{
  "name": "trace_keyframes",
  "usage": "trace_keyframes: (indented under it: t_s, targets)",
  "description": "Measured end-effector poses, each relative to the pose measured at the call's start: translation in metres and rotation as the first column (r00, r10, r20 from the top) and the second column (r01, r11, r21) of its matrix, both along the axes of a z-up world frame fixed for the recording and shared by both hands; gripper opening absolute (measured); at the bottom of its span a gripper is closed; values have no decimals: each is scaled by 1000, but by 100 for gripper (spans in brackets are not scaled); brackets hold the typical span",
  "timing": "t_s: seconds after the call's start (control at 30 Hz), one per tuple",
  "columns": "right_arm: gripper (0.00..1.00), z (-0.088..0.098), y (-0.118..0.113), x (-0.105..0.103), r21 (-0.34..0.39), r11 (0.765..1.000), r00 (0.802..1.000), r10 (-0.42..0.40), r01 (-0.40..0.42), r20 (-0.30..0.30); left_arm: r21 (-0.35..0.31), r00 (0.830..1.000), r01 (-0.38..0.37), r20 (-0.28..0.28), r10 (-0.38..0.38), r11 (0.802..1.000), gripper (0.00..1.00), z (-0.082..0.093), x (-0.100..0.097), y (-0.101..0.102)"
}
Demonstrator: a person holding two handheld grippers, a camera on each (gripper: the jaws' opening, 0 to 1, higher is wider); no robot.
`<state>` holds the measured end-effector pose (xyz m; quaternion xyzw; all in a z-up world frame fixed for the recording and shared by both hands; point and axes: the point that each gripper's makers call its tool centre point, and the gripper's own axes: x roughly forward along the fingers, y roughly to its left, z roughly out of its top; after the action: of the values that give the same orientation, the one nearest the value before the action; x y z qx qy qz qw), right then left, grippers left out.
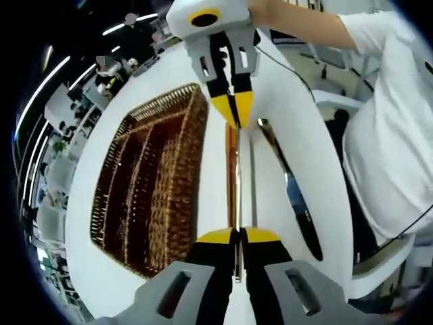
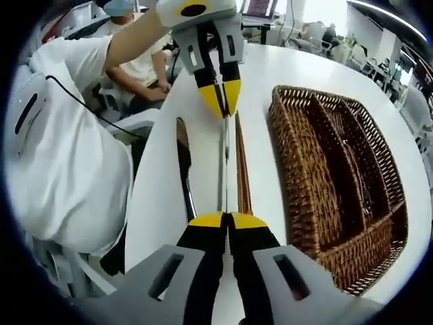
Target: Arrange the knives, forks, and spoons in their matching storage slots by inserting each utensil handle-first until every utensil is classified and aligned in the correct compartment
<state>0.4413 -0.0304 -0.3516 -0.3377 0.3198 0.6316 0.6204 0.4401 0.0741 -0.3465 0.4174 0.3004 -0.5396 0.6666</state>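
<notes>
Where jaws pinch: knife [image 1: 295,196] beside, wicker tray [image 1: 155,196] opposite

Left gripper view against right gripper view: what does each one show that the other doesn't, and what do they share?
Left gripper view: the left gripper near, shut on a silver utensil, the right gripper opposite, and ceiling light strips.

Right gripper view: the reverse, right gripper near, plus a seated person behind the table.

Shared: the wicker basket, black-handled knife, brown-handled utensil, white table, and a person in a white shirt.
</notes>
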Motion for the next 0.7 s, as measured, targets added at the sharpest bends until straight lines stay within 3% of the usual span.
trace_keyframes:
  t_s: [0.3,0.7]
  targets:
    - [1,17,5,12,-4,1000,998,2,-1,55,7,999,-6,42,5,1000,2,13,12,4]
    - [1,32,9,51,-20,1000,991,3,0,131,20,995,-20,94,18,1000,2,27,46,9]
